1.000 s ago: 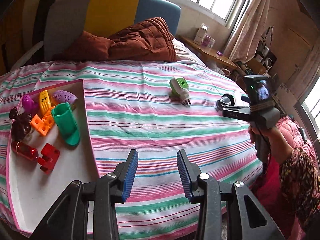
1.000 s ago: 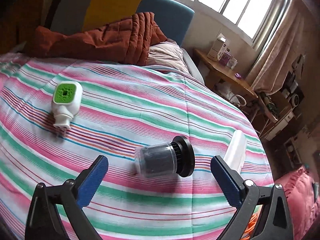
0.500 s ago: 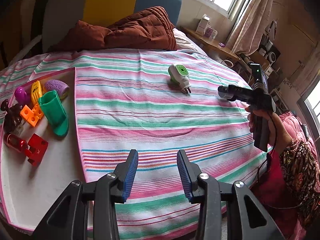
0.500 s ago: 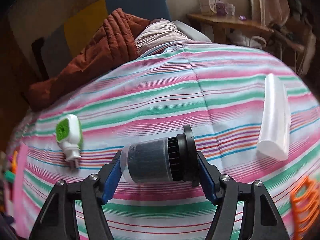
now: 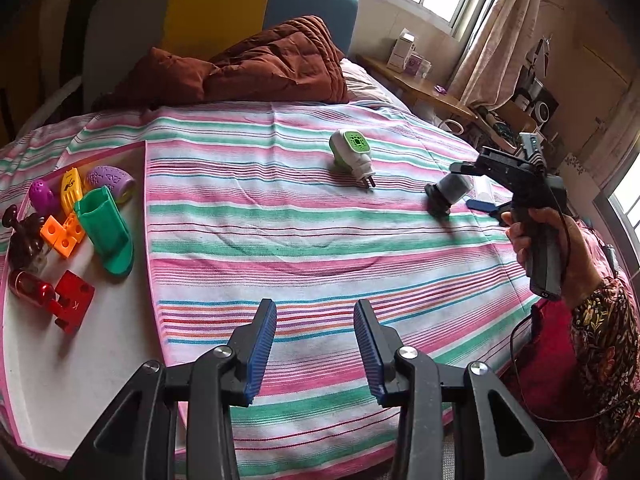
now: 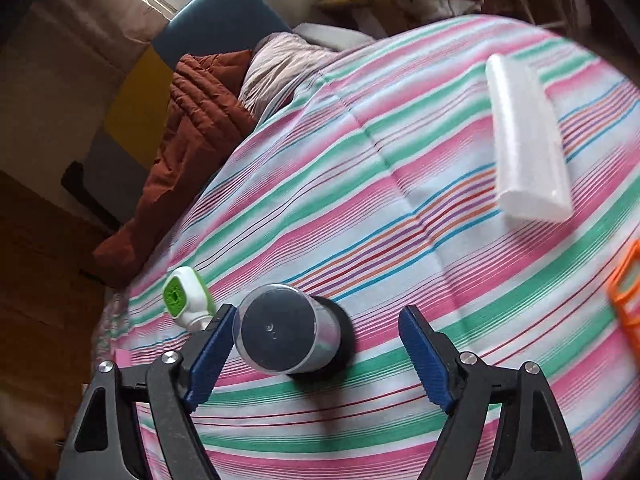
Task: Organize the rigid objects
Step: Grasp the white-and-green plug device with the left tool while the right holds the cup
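Observation:
A clear-capped grey cylinder with a black base (image 6: 286, 334) stands upright on the striped bedspread, between the open jaws of my right gripper (image 6: 316, 354), close to the left finger. It also shows in the left wrist view (image 5: 448, 192) just below the right gripper (image 5: 486, 200). A white and green plug-in device (image 5: 354, 152) lies mid-bed; it also shows in the right wrist view (image 6: 186, 296). My left gripper (image 5: 314, 350) is open and empty above the near edge of the bed. A white tray (image 5: 60, 364) at the left holds several coloured toys.
A white oblong case (image 6: 524, 144) and an orange plastic piece (image 6: 628, 292) lie on the bed at the right. A rust-brown quilt (image 5: 256, 68) is bunched at the headboard. A wooden side table (image 5: 420, 88) stands beyond the bed.
My right gripper, shut on the cylinder half a second ago, has tilted downward and opened; the cylinder now stands on its black base on the bed. The left gripper has hardly moved.

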Tool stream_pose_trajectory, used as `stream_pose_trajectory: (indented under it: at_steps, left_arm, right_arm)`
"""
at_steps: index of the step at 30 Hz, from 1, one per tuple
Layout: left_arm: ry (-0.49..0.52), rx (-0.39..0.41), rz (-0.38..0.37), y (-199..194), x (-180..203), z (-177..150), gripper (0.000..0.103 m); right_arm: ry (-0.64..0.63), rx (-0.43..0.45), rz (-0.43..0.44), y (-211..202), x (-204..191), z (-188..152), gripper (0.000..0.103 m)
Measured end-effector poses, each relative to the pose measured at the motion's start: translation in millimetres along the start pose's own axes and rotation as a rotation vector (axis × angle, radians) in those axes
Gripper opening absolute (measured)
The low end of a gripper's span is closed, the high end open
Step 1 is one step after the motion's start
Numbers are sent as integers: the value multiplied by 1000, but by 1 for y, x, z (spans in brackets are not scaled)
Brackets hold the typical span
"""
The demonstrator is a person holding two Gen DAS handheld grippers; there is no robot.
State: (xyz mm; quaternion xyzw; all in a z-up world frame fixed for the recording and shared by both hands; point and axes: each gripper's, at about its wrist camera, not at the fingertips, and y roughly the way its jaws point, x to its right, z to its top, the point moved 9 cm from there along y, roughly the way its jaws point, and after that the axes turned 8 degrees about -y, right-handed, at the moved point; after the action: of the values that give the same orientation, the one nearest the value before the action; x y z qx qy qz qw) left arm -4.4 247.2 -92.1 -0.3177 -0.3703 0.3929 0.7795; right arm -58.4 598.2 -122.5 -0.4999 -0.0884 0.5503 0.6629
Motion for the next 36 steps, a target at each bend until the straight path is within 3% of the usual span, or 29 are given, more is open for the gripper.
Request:
stream_pose_trajectory:
  at_steps: [5, 9, 12, 14, 15, 21, 27, 32, 34, 36]
  left_arm:
    - [8, -9, 0, 4, 5, -1, 40]
    - [14, -18, 4, 7, 9, 0, 40]
    - [25, -19, 5, 10, 13, 4, 40]
    - [32, -17, 4, 14, 19, 9, 40]
    - [34, -18, 3, 15, 21, 12, 40]
    - [40, -18, -10, 42, 48, 37, 40]
    - [2, -52, -11, 97, 80, 72, 41]
    - [-12, -19, 78, 136, 90, 108, 58]
    - [-18, -21, 101, 151, 95, 120, 70]
    - [-20, -38, 151, 165, 95, 127, 72]
  right_arm:
    - [-156, 83, -16, -19, -23, 11, 84]
    - [-302, 50, -82, -4, -34, 0, 83]
    - [-412, 17, -146, 12, -35, -11, 72]
    - [-442, 13, -179, 17, -31, -14, 49]
    - [-445, 9, -190, 21, -28, -13, 45]
    - [-368, -5, -170, 17, -19, -8, 44]
    - [-336, -28, -163, 11, -21, -11, 44]
    - [-343, -45, -181, 12, -19, -10, 44]
    - [-328, -58, -171, 14, -17, -9, 44]
    - [-319, -63, -168, 16, -15, -9, 44]
